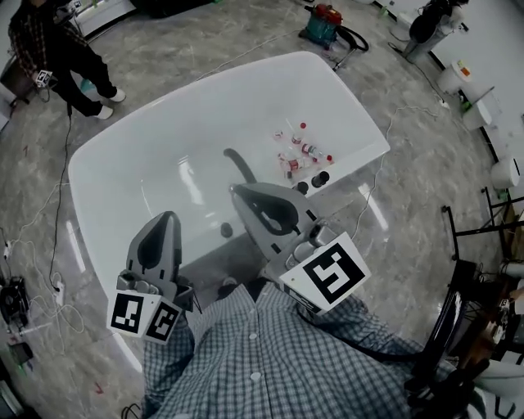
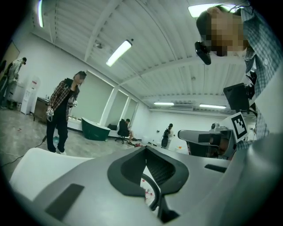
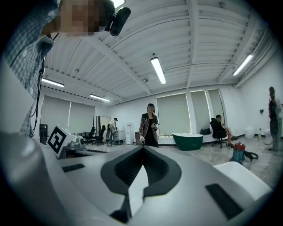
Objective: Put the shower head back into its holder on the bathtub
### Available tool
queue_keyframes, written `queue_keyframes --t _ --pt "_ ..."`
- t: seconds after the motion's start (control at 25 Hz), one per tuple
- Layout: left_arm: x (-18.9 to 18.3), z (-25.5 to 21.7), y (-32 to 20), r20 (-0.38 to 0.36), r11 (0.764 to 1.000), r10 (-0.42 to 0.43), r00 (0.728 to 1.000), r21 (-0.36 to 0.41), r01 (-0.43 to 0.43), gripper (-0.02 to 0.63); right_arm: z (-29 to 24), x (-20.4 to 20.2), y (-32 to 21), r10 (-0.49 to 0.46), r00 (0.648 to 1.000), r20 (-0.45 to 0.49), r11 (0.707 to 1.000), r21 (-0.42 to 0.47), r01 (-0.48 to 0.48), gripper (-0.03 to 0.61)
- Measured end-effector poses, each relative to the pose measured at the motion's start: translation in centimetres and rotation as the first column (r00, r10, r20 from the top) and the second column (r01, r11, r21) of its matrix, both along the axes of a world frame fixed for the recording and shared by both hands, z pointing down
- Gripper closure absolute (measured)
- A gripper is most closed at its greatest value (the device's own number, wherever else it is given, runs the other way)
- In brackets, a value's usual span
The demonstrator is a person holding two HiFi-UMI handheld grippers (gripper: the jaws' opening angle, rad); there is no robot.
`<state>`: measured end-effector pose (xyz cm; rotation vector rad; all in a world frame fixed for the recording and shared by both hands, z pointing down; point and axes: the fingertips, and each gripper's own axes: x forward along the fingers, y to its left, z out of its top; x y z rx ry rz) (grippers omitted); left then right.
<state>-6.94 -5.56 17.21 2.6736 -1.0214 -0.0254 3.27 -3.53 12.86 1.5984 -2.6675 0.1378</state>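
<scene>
The shower head [image 1: 237, 164], as best I can make it out, is a slim, dark piece bent like a hook. It sits over the white inside of the bathtub [image 1: 164, 123], roughly at the tub's centre. Its upper end curls towards 11 o'clock and its lower end runs out of sight behind the tip of my right gripper [image 1: 237, 191]. I cannot tell whether it lies loose in the tub or stands from the rim, and its spray face is not visible. Neither gripper touches it.

At 4 o'clock from it, two dark round knobs [image 1: 320, 177] sit on the tub's near rim. At 3 o'clock a scatter of small bottles [image 1: 296, 154] with red on them lies inside the tub.

My right gripper points towards 10 o'clock over the rim, its jaws closed tip to tip with nothing between them; only the white of the tub shows through the slot below the tips. My left gripper [image 1: 168, 217] is at 7 o'clock from the shower head and points to 12 o'clock. Its jaws are pressed fully together and it is empty too, and through its slot I glimpse the dark curve and the bottles.

My checked shirt [image 1: 270, 360] fills the 6 o'clock edge. Beyond the tub, a person [image 1: 57, 49] in a plaid shirt stands at 10 o'clock, and a red vacuum cleaner [image 1: 327, 20] is at 1 o'clock.
</scene>
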Motion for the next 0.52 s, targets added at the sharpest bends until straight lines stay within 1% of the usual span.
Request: queue_keyframes --t 0.16,0.36,0.52 --pt "0.3 0.2 -0.2 -0.006 1.0 0.01 1.0 -0.002 -0.01 0.603 0.1 0.4 -0.1 0.015 1.0 -0.006 1.0 0.0 -0.015 0.563" --pt "1.2 -0.1 0.9 -0.002 1.0 0.008 1.0 0.004 -0.008 0.603 -1.2 1.2 0.6 0.002 1.0 -0.017 0.998 0.067 -0.001 0.563" --pt "1.7 -0.1 1.3 -0.008 1.0 0.001 1.0 -0.003 -0.001 0.603 -1.3 1.8 1.1 -0.003 1.0 -0.018 0.998 0.069 0.004 0.563"
